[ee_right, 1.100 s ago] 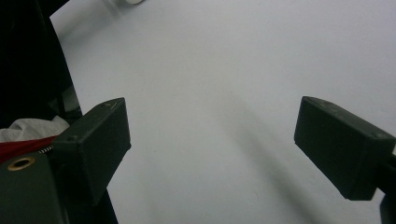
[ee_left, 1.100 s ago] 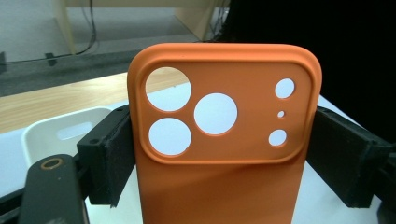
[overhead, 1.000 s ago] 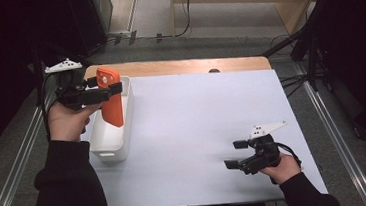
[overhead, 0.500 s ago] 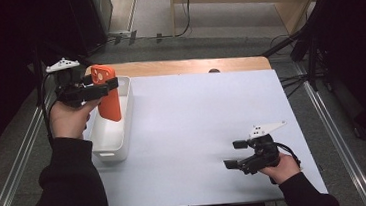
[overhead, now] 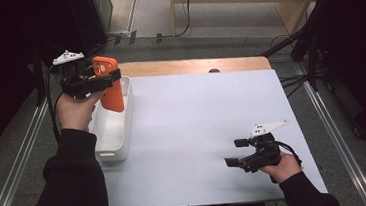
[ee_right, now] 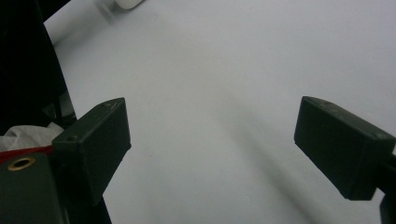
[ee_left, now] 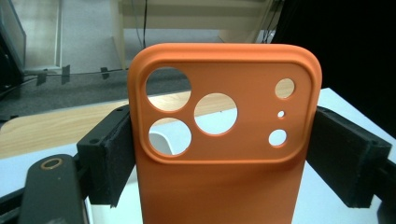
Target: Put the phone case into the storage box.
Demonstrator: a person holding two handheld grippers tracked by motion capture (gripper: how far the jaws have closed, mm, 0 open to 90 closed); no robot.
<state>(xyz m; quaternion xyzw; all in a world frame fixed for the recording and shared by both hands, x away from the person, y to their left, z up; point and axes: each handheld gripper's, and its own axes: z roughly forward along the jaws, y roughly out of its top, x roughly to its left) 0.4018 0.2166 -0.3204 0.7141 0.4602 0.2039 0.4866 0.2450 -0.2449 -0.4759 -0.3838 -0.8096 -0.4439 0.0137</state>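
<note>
Above the white tray point(overhead: 105, 140), the left gripper point(overhead: 100, 81) clamps an upright orange phone case point(overhead: 110, 89) between both jaws; the right gripper point(overhead: 235, 153) hangs released.

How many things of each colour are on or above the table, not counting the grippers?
Orange: 1, the phone case held by the left gripper above the tray.
White: 1, the tray at the table's left edge.
Total: 2
</note>
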